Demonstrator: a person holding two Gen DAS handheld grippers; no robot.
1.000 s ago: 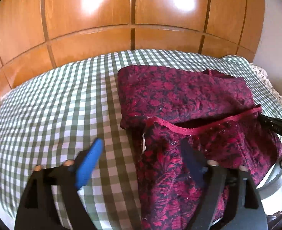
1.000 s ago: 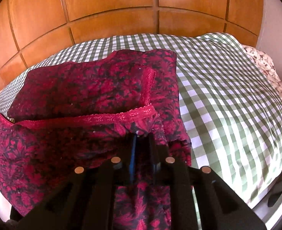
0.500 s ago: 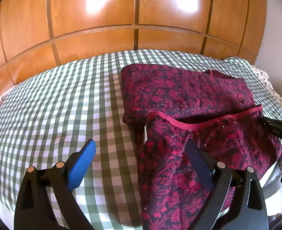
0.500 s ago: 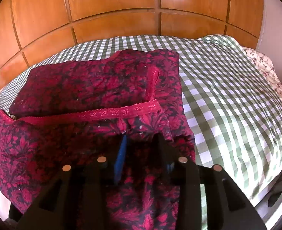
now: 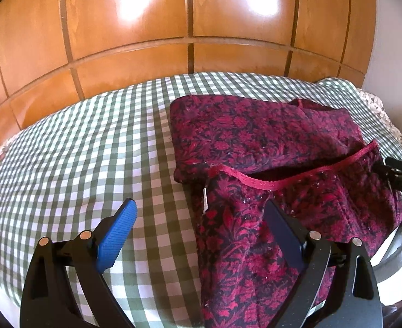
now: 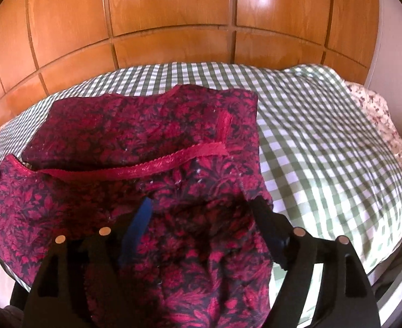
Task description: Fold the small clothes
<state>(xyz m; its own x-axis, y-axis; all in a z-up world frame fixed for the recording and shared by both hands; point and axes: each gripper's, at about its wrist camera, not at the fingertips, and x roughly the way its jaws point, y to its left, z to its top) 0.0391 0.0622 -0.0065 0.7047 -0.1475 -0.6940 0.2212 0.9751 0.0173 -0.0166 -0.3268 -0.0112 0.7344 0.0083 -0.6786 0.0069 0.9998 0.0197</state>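
A dark red floral garment (image 5: pixel 255 142) with a red lace trim lies partly folded on the green checked bedspread (image 5: pixel 78 150); its near part hangs over the bed's front edge. It also shows in the right wrist view (image 6: pixel 135 136). My left gripper (image 5: pixel 201 216) is open, with its fingers either side of the garment's left edge near a small white tag, holding nothing. My right gripper (image 6: pixel 201 210) is open above the garment's near right part, holding nothing. The right gripper's body shows at the right edge of the left wrist view (image 5: pixel 400 175).
A wooden panelled wall (image 5: pixel 190 22) stands behind the bed. A floral sheet (image 6: pixel 376 109) shows at the bed's right end. The bedspread (image 6: pixel 324 136) lies bare to the right of the garment and to its left.
My right gripper was shut on the garment's near edge; it has opened and let go. My left gripper has stayed open and drawn back a little.
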